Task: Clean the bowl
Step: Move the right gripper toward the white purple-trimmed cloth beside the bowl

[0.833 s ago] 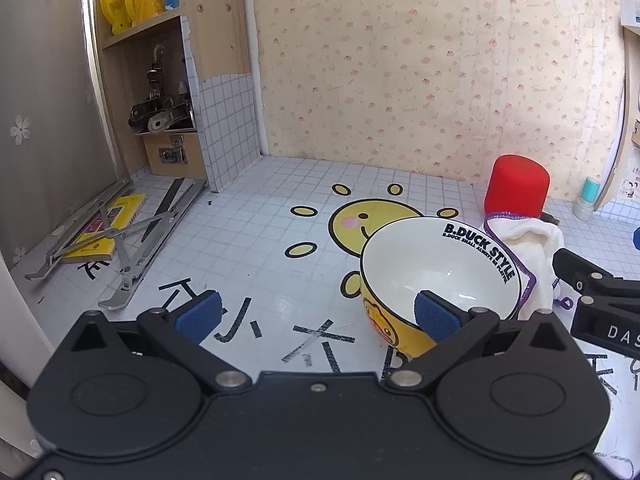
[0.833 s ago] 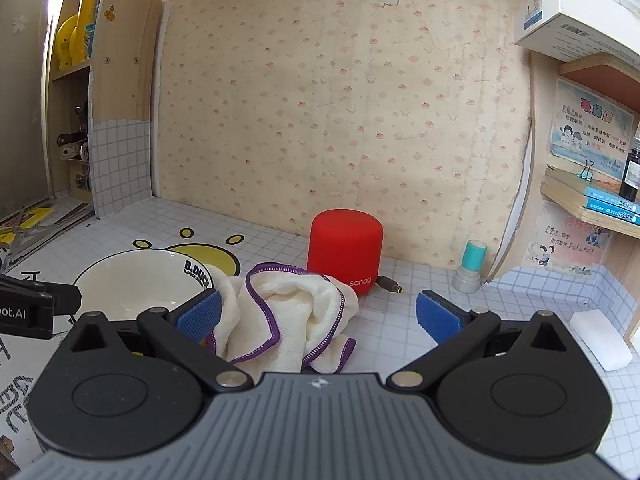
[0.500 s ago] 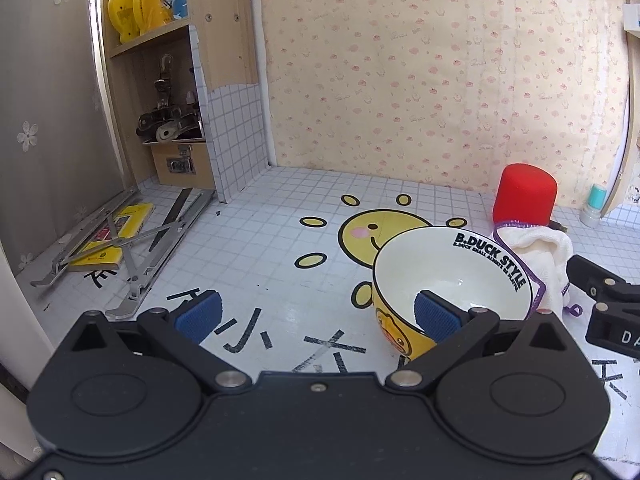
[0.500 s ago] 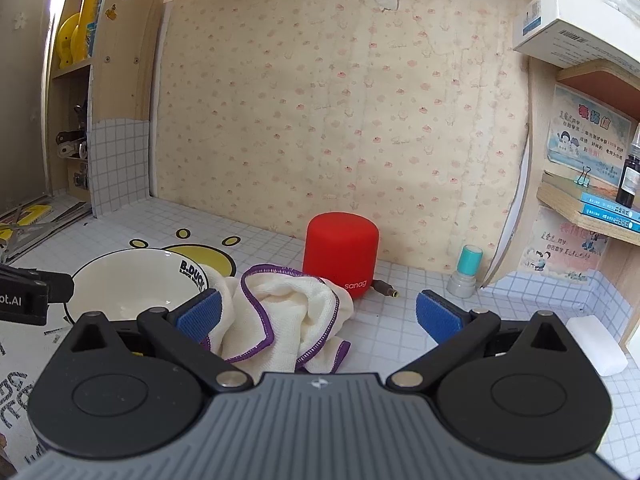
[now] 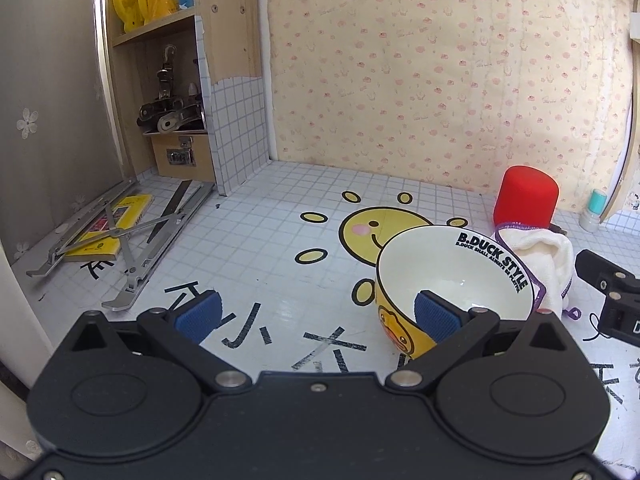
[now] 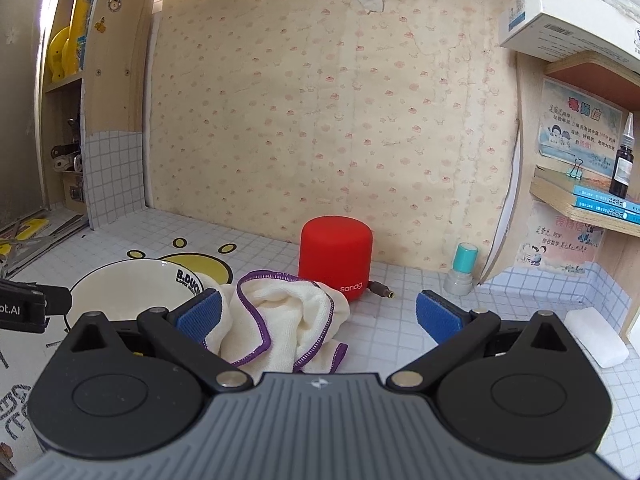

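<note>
Left gripper [image 5: 316,316] spread wide, empty, low centre of left wrist frame; right-hand pad [image 5: 436,318] overlapping bowl [image 5: 452,276] at lower right. Cloth [image 5: 548,260] touching bowl's right rim, red speaker [image 5: 526,196] behind. Right gripper [image 6: 318,316] likewise released, holding nothing; cloth low centre between pads

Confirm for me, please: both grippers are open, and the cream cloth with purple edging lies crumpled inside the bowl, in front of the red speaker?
Not quite. The cloth lies on the table beside the bowl, not inside it; the right wrist view shows the bowl empty. The rest holds: it lies before the red speaker, both grippers open.
</note>
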### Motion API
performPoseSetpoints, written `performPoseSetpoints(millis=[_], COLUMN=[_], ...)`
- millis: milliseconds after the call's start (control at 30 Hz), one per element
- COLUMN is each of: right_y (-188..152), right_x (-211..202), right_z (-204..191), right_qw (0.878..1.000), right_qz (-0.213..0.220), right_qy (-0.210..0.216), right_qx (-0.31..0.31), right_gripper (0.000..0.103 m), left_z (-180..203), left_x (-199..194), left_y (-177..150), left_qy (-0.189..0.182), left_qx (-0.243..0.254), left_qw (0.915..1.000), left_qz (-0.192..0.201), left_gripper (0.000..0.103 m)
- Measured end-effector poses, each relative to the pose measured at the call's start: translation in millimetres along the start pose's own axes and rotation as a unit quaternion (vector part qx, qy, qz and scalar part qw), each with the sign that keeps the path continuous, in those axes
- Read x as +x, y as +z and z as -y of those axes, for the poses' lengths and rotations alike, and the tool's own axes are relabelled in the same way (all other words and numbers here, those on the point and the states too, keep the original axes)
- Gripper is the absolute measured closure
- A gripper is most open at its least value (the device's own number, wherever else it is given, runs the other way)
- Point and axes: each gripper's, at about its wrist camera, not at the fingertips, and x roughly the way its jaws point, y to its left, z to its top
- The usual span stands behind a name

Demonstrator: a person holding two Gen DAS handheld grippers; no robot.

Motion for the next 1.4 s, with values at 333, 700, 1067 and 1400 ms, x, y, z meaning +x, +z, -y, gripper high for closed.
performPoseSetpoints(millis=[333, 700, 1067, 1400], right_y=[-2, -3, 0, 3], right_x=[-2, -7, -6, -3], right_z=[5, 15, 12, 16], right_qw=[1.0, 0.999, 0.996, 0.993], right_qz=[0.007, -0.004, -0.016, -0.041], right_qy=[-0.009, 0.042, 0.084, 0.098], right_qx=[0.027, 0.013, 0.023, 0.046], right_gripper=[0.0, 0.0, 0.001, 0.034], left_z=[1, 10, 14, 30], left_x=[-12, -17, -17, -22], left_y=[-1, -7, -9, -17], left_qy=[-0.014, -0.065, -0.081, -0.119], left_qx=[0.009, 0.042, 0.076, 0.129], left_qw=[0.9998, 0.9967, 0.9935, 0.984], left_qz=[0.01, 0.026, 0.024, 0.03], left_gripper=[0.0, 0.0, 0.001, 0.003])
